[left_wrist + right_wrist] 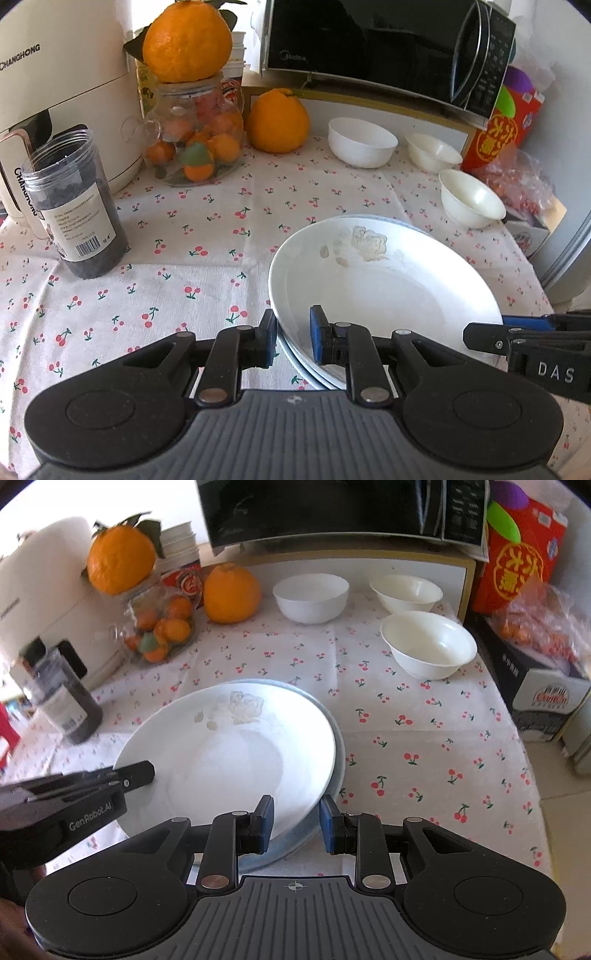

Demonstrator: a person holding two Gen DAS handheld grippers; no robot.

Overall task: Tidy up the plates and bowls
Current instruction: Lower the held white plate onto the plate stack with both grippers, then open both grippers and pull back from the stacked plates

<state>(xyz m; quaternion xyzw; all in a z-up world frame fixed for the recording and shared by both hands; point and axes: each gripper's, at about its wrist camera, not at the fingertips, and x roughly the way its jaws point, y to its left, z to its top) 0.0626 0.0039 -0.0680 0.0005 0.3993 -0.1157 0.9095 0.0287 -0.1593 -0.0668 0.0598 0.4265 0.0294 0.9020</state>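
A white plate with a pale flower print [384, 284] [236, 753] lies on top of a stack of plates on the cherry-print tablecloth. My left gripper [293, 338] straddles the stack's near left rim, jaws slightly apart around the rim. My right gripper [295, 821] straddles the near right rim of the stack, over the grey-blue bottom plate [338, 760], with a gap between its pads. Three white bowls stand behind: one at the back [362, 142] [311, 597], one to its right [432, 151] [406, 592], one nearer [471, 199] [428, 644].
A dark-filled plastic jar [75, 206], a glass jar of small oranges [195, 136], two big oranges [277, 120], a white appliance [55, 96], a microwave [384, 44] and a red box [517, 554] ring the table [192, 243]. A boxed bag of fruit [543, 657] stands right.
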